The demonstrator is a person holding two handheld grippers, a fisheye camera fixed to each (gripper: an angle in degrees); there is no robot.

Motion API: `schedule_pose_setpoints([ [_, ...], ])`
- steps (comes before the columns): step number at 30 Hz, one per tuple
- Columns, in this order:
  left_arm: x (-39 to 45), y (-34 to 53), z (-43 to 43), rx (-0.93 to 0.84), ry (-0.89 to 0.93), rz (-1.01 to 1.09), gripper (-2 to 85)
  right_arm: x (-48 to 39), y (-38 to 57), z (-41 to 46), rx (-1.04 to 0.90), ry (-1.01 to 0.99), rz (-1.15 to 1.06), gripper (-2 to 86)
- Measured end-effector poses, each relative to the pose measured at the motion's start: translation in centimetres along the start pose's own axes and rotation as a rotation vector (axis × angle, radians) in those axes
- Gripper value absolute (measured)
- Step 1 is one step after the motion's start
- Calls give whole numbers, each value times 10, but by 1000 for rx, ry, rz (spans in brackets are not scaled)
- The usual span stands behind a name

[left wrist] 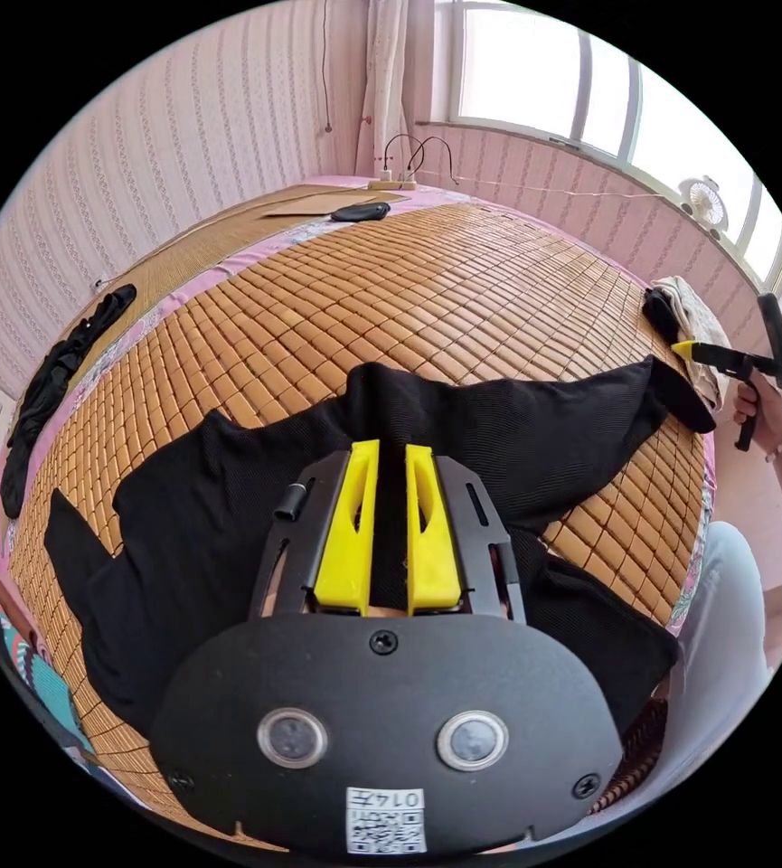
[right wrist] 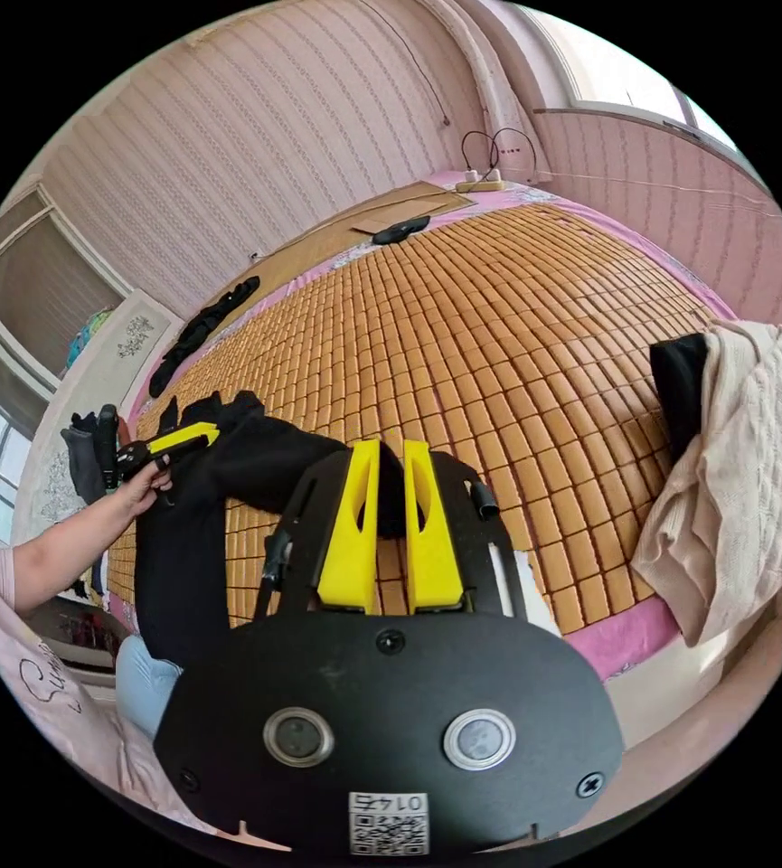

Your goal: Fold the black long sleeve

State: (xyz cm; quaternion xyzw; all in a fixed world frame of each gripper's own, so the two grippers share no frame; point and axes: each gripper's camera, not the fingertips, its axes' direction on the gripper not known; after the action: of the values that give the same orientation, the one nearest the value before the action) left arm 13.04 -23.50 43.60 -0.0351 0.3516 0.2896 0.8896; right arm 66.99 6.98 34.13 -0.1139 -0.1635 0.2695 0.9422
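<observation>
Now pinching soft, limp black long sleeve (left wrist: 228,506) in both: left hand-held gripper (left wrist: 392,457) mid-body; right hand-held gripper (right wrist: 391,452) at sleeve end.

Nothing legible can be made out: each hand-held gripper (left wrist: 391,452) (right wrist: 389,452) carries a small white code sticker (left wrist: 386,820) (right wrist: 389,822).

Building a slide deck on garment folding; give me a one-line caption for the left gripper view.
Left gripper hovers over the black long sleeve spread on the bamboo mat, right gripper at its far end.
</observation>
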Motion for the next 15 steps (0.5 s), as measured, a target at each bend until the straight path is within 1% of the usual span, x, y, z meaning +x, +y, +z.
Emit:
schedule_pose_setpoints([
  [4, 1, -15, -14, 86, -37, 30, 60, 26, 20, -18, 18, 64, 26, 88],
  [5, 3, -24, -13, 84, -38, 45, 60, 33, 26, -22, 14, 66, 38, 96],
  [7, 8, -38, -5, 53, -26, 60, 62, 32, 36, -28, 11, 19, -8, 107],
  [8, 12, -47, 5, 35, -18, 67, 65, 26, 43, -29, 14, 27, -58, 109],
  [10, 18, -55, 22, 4, -19, 64, 74, 18, 51, -26, 7, 115, -124, 111],
  [11, 21, -61, 36, -44, -14, 70, 82, 17, 54, -20, -24, 156, -156, 105],
  [13, 26, -65, 57, -136, -2, 86, 80, 20, 51, -10, -157, 101, -183, 57],
  [14, 28, -66, 57, -101, 8, 98, 66, 26, 49, -10, -226, 20, -169, 27],
  [15, 29, -67, 58, -103, 4, 99, 60, 30, 48, -20, -226, -49, -153, 11],
])
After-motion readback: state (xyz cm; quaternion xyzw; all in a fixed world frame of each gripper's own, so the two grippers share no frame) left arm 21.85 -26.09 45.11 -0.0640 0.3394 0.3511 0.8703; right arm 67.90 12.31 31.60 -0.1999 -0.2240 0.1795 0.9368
